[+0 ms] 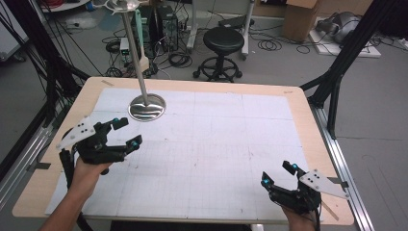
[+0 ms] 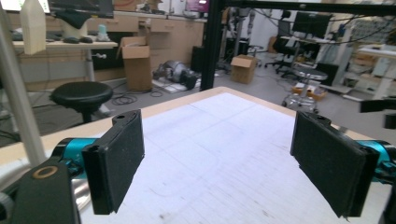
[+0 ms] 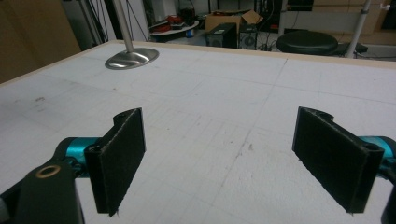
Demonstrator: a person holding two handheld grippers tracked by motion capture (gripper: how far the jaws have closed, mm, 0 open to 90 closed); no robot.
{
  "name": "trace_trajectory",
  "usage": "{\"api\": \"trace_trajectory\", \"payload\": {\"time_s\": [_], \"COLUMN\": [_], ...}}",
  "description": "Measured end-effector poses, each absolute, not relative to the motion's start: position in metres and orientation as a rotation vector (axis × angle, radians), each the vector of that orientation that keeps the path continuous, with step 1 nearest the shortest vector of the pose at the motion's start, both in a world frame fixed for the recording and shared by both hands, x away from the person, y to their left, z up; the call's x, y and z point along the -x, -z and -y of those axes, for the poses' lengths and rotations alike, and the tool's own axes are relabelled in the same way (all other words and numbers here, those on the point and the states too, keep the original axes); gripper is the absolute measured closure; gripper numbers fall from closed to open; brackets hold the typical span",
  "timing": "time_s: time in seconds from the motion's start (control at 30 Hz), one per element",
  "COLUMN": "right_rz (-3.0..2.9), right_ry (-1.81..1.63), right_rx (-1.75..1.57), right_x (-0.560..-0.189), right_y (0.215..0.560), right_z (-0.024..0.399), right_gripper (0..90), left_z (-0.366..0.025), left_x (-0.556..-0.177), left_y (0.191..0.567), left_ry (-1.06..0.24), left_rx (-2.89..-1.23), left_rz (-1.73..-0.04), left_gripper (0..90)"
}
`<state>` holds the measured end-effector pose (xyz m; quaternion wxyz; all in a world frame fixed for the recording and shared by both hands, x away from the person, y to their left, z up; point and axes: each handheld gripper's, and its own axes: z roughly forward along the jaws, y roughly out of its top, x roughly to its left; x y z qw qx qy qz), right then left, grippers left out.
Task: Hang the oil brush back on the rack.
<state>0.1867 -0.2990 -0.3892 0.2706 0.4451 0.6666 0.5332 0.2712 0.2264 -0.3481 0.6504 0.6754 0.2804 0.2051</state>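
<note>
High view is showing the left gripper [image 1: 127, 131] with jaws spread wide, gripping nothing, near the shiny round steel stand base [image 1: 146, 107] at its one o'clock, while the right gripper [image 1: 277, 173] is also gaping empty.

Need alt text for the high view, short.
A person's two hand-held grippers rest open and empty over a white gridded mat on a wooden table: left gripper near a metal stand with a round base, right gripper at the near right corner. A black stool stands behind.
</note>
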Motion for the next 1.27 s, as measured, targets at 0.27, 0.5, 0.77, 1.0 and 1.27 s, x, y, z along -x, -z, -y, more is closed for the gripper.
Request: {"api": "trace_trajectory", "payload": {"time_s": [0.27,0.5,0.77,1.0,1.27], "right_rz": [-1.783,-1.777,-1.784,-1.787,-1.792], "right_ry": [-1.438,-1.437,-1.439,-1.435,-1.434], "right_rx": [-1.213,-1.222,-1.212,-1.209,-1.211], "right_x": [-0.183,-0.182,-0.181,-0.182,-0.183], "right_y": [0.389,0.389,0.388,0.388,0.389], "right_z": [0.301,0.299,0.295,0.295,0.295], "right_gripper": [15.6,15.6,15.6,15.7,15.7], "left_z": [-0.232,-0.241,-0.246,-0.245,-0.242], "left_x": [-0.256,-0.253,-0.250,-0.250,-0.251], "left_y": [0.371,0.379,0.380,0.381,0.384], "left_ry": [-0.448,-0.453,-0.454,-0.459,-0.450], "left_rx": [-1.508,-1.494,-1.494,-1.499,-1.504], "left_rz": [-0.648,-0.675,-0.684,-0.688,-0.691], "left_gripper": [19.0,19.8,20.1,20.1,20.1]}}
